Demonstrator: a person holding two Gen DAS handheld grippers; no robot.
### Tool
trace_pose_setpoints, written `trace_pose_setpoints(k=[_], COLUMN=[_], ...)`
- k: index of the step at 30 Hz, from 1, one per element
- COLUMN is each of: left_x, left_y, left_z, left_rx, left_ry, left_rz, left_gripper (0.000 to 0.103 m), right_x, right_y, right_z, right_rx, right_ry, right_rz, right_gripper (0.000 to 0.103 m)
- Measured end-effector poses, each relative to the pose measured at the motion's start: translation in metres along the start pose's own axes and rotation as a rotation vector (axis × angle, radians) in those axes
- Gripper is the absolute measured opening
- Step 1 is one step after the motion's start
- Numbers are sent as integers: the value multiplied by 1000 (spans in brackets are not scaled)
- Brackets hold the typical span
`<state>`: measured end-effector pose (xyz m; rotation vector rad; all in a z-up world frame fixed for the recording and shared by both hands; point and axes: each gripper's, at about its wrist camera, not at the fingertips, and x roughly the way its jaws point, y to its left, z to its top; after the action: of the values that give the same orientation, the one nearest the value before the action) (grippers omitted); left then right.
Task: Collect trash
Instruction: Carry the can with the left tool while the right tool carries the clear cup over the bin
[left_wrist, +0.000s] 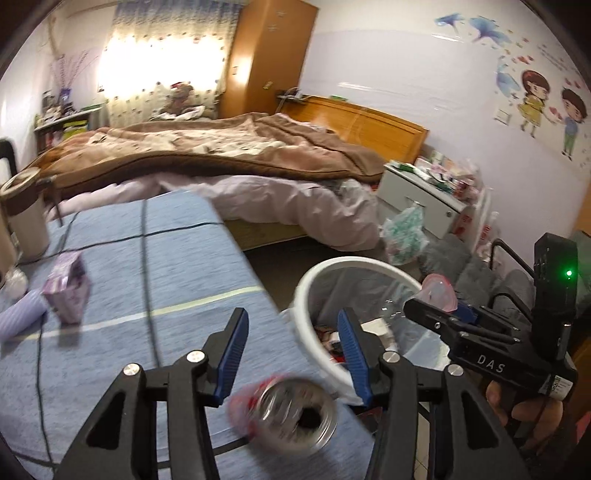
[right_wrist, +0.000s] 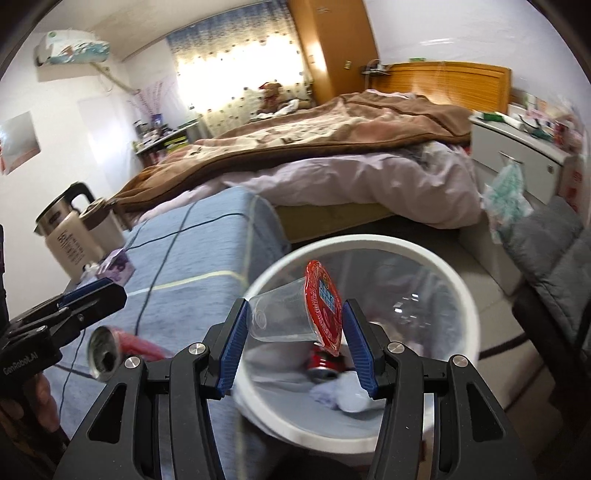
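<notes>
the right gripper (right_wrist: 293, 345) stands wide open over the white bin (right_wrist: 458, 280), a clear cup (right_wrist: 280, 314) with a red lid (right_wrist: 323, 306) between its fingers. a red can (right_wrist: 110, 350) lies near the table's (right_wrist: 192, 258) right edge by the left gripper (right_wrist: 92, 299).

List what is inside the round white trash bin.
Inside the round white trash bin: a crushed red can and crumpled white tissue. The clear liner and gripper hide the rest.

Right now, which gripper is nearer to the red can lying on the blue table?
Left. The left gripper hangs directly over the red can, fingers open around it. The right gripper is off beside it, over the white bin, with a clear cup between its fingers.
</notes>
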<state>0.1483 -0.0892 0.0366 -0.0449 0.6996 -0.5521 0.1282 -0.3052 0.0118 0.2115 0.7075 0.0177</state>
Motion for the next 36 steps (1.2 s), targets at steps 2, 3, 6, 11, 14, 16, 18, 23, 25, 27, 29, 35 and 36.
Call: trace_pose_setpoints(k=[2, 3, 6, 11, 14, 16, 18, 23, 25, 27, 29, 35, 36], left_x=[4, 6, 7, -8, -13, -12, -7, 7, 13, 17, 17, 17, 17], left_y=[-7, -9, -8, 2, 10, 13, 12, 9, 9, 9, 9, -3, -6], left_z=[-1, -3, -9, -10, -13, -19, -26, -32, -34, -36, -37, -32, -30], left_rx=[15, 20, 12, -6, -27, -23, -12, -9, -17, -23, -21, 0, 4], left_ry=[16, 22, 29, -5, -25, -19, -6, 27, 43, 65, 69, 64, 59], left_rz=[7, 10, 31, 71, 94, 119, 125, 121, 107, 102, 105, 85, 81], left_gripper=[48, 48, 49, 71, 81, 81, 81, 81, 74, 60, 58, 57, 57], right_x=[-3, -4, -4, -2, -1, 0, 0, 2, 2, 2, 2, 0, 0], right_y=[-11, -14, -18, -18, -14, -11, -8, -4, -4, -5, -6, -12, -14], right_z=[-2, -3, -6, -9, -11, -12, -13, -16, -17, -18, -17, -17, -17], right_rx=[24, 30, 38, 51, 48, 42, 34, 28, 23, 22, 24, 33, 36], right_ry=[-3, -3, -2, -2, 1, 5, 10, 17, 21, 24, 22, 18, 18], right_rz=[0, -1, -3, 14, 21, 23, 24, 29, 27, 26, 25, 20, 16], right_gripper=[53, 52, 53, 53, 53, 53, 53, 53, 53, 53, 53, 53, 53])
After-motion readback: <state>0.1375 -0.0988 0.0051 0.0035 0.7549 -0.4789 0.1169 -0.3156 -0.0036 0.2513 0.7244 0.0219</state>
